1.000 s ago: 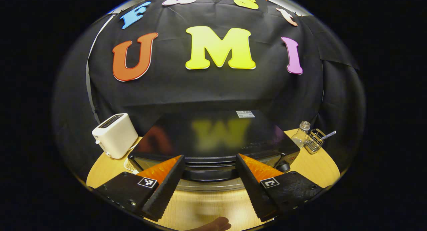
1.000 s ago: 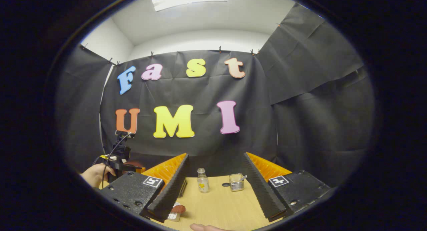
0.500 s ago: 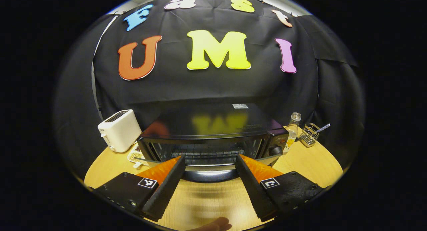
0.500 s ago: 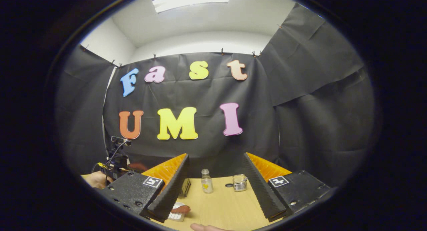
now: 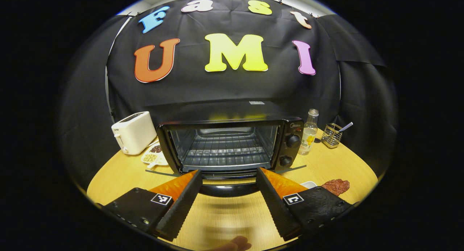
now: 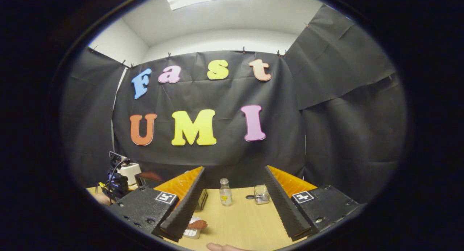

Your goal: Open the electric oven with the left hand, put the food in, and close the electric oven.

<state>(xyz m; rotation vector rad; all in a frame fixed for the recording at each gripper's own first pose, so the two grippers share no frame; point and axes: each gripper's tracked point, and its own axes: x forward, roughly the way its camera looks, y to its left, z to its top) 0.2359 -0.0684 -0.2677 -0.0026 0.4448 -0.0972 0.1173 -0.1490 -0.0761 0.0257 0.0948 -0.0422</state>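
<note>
Oven door came down over the last second. A second ago the left gripper view looked onto the glossy top of the electric oven with the door only cracked; half a second ago the rack showed through a partly lowered door. Now the door lay fully open, its dark handle between the fingers of the left gripper, cavity and wire rack exposed. Jaws of the left gripper were spread; whether either finger touched the handle, can't tell. Oven sat at the back middle of the table, toaster toward the back left edge, bottle and wire holder toward the back right.

Opening step looked done. Food, a brown piece on a small white dish, sat near the table's front right edge, untouched. Right gripper hovered with jaws spread, holding nothing, food just by its left finger. Likely next: right gripper grabs food, loads rack.
</note>
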